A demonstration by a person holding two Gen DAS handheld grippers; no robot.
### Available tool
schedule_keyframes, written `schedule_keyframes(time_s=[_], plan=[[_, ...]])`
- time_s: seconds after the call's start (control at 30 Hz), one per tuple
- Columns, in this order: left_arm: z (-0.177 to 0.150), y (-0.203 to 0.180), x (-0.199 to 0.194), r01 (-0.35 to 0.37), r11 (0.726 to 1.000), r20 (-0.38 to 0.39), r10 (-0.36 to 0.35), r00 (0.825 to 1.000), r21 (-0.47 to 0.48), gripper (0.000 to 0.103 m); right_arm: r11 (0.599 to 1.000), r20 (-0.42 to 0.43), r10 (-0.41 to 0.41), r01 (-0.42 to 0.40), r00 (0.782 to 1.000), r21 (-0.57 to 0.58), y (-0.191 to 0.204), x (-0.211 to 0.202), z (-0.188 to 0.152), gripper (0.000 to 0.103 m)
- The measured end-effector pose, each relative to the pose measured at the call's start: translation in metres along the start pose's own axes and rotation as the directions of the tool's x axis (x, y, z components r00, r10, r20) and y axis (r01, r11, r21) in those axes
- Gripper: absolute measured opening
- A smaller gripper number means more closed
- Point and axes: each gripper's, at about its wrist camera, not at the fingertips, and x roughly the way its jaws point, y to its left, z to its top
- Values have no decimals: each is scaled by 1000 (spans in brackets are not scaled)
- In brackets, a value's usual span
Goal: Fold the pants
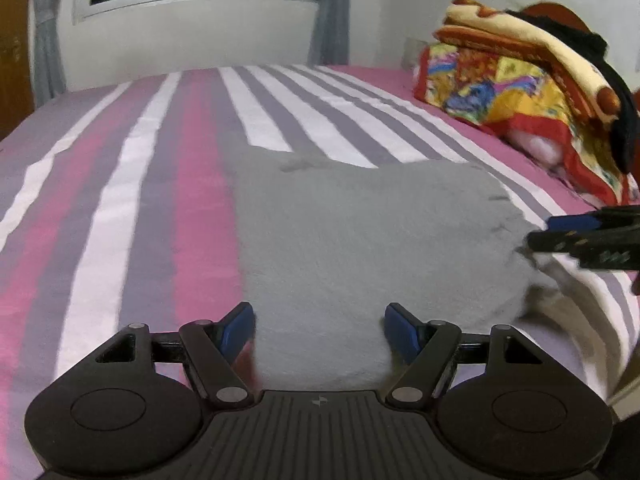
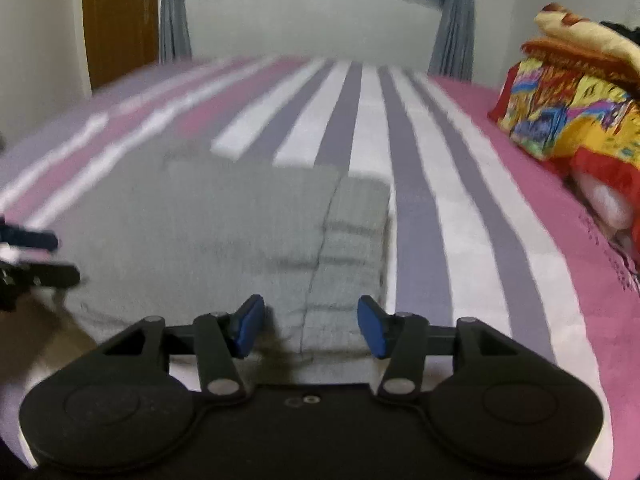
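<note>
Lying just ahead of both spread, empty grippers — left gripper (image 1: 319, 330), right gripper (image 2: 311, 326) — grey pants (image 1: 360, 248): soft, light, limp; best pinched at near hem corners.

Grey pants (image 1: 360, 240), folded flat on the striped bed (image 1: 160, 200)

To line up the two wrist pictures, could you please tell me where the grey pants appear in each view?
Left wrist view: the grey pants fill the centre and lower right, just beyond the open left gripper.
Right wrist view: the grey pants lie centre-left, ahead of the open right gripper.
Shared landmark: the colourful folded blanket sits at the right edge in both.
</note>
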Motion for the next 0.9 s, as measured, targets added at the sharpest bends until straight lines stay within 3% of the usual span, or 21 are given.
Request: schedule_keyframes(time_s=[0.13,0.23,0.27,0.47,0.57,0.67,0.77,0.83,0.9], plan=[[6,28,22,-26,997,-30,24,999,-71,72,999,22,13,-14,1000,42,-16,12,12,50],[5,45,42,4,992,-57,-11,998,-122,74,1000,-102,-28,29,994,11,-25,49,9,53],[7,50,45,16,990,-50,-23,998,-143,74,999,-107,-17,20,994,28,-30,55,9,55],[25,69,75,69,983,-15,-72,997,-172,74,999,10,25,-25,1000,-23,-26,58,24,58],[42,70,95,72,986,-7,-73,997,-148,74,998,78,46,-48,996,27,-31,63,40,58],[66,68,112,49,993,3,-49,999,-110,74,998,52,54,-56,997,42,-36,84,61,58],[87,70,136,26,995,-17,-28,999,-93,75,1000,-53,-2,1,999,-18,-35,117,69,60],[94,74,151,23,994,-23,-26,999,-105,82,999,-74,-18,16,997,-27,-39,130,71,75],[98,78,159,-2,992,-14,0,1000,-123,85,1000,-72,-29,28,997,-9,-45,135,72,79]])
